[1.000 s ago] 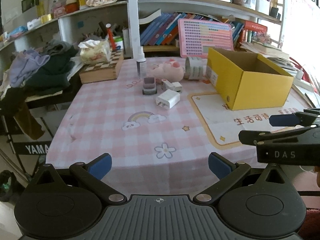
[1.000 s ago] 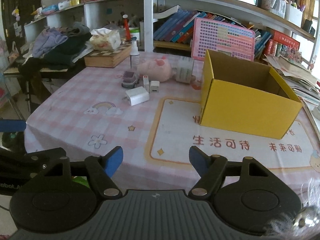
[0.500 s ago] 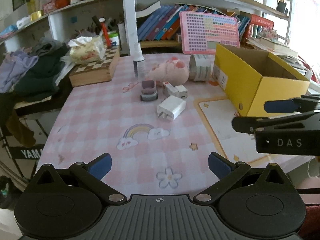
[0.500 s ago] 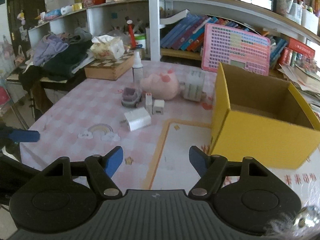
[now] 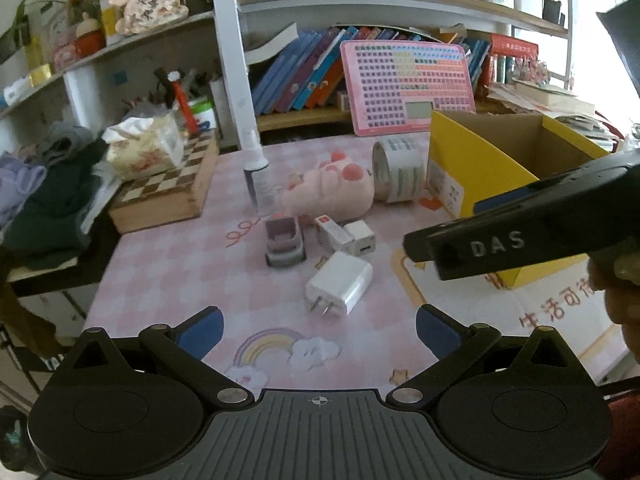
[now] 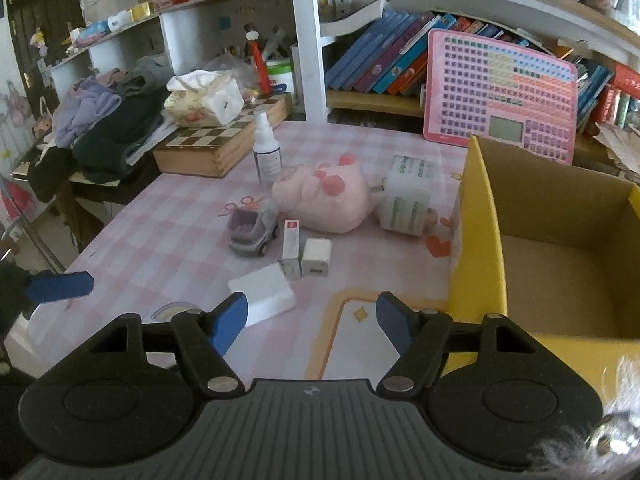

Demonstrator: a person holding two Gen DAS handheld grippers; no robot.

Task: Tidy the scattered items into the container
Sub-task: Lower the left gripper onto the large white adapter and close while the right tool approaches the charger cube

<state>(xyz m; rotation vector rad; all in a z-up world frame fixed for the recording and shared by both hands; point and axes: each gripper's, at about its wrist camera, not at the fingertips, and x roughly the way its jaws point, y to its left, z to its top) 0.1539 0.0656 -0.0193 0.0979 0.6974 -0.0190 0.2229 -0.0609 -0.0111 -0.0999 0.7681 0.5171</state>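
You are bringing the left hand-held gripper [image 5: 319, 326] closer to the white charger [image 5: 340, 282] on the surface [image 5: 168, 264], jaws spread wide, holding nothing. Your right hand-held gripper [image 6: 312, 318], likewise wide and empty, is nearing the yellow box [image 6: 478, 240].

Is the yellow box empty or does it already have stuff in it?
Empty as far as visible: the yellow box shows only bare cardboard floor; its near corner is hidden.

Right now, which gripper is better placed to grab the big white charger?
Probably the left gripper. It is open and the big white charger lies straight ahead between its fingers. For the right gripper, also open, the charger sits off to its left side.
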